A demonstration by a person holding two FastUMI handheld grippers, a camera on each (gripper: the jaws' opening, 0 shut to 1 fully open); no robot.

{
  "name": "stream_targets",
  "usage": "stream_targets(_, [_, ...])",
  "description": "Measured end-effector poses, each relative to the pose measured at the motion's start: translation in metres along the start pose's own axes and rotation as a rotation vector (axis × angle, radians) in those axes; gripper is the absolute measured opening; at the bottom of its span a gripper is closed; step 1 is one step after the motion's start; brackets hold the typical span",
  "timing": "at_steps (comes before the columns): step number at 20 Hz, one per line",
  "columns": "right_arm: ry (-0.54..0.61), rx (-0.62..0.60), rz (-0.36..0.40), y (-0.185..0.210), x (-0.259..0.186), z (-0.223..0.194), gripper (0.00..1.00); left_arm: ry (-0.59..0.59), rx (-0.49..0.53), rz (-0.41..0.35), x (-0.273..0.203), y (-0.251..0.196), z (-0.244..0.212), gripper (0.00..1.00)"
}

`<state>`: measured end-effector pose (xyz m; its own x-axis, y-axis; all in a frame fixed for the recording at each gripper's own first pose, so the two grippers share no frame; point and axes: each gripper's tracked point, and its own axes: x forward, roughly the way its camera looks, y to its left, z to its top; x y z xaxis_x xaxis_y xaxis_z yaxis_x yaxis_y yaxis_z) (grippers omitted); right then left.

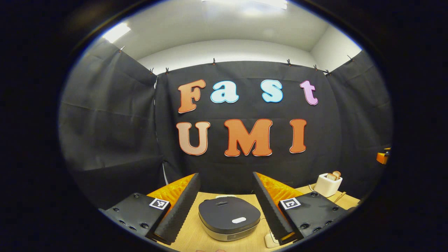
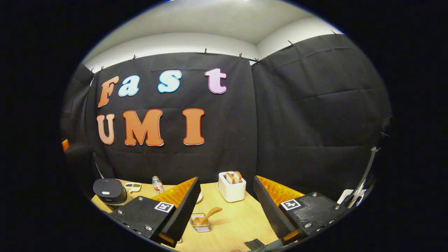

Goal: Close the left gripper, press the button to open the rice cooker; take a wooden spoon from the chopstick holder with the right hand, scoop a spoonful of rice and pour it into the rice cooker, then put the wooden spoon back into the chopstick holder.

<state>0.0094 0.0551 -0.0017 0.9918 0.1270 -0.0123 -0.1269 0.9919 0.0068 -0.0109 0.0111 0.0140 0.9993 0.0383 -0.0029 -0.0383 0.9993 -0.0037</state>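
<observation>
I see both tongs spread wide, ribbed pads bare: left tongs (image 1: 226, 206) frame the rounded matte rice cooker (image 1: 229, 217); right tongs (image 2: 226, 206) flank a wire chopstick holder (image 2: 201, 225) with the wooden spoon (image 2: 209, 215), bottom centre.

Both views face the booth wall from low over the table (image 2: 231, 220), seemingly sharing the rice cooker (image 1: 229, 217).

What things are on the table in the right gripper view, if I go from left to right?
Rice cooker → small dish → little bottle → wire chopstick holder with the wooden spoon → white toaster.
</observation>
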Motion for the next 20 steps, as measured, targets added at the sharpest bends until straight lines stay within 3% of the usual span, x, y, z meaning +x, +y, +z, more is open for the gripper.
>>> stream_targets(5, [0.0,-0.014,0.009,0.005,0.005,0.001,0.95,0.034,-0.008,-0.014,0.002,-0.001,-0.009,0.99])
stream_targets(10, [0.007,-0.016,0.03,0.017,0.01,-0.001,0.95,0.057,0.009,-0.045,0.002,-0.009,-0.02,0.59])
stream_targets(11, [0.008,-0.021,0.033,0.02,0.011,-0.002,0.95,0.059,0.02,-0.022,-0.001,0.0,-0.016,0.52])
stream_targets(14, [0.011,-0.028,0.046,0.026,0.01,-0.001,0.95,0.048,0.019,-0.019,-0.002,0.001,-0.012,0.08])
stream_targets(17, [0.017,-0.027,0.049,0.026,0.01,-0.003,0.95,0.067,0.006,-0.028,-0.005,0.001,-0.019,0.1])
stream_targets(20, [0.024,-0.018,0.047,0.026,0.01,-0.004,0.95,0.129,-0.021,-0.066,0.001,-0.01,-0.034,0.04])
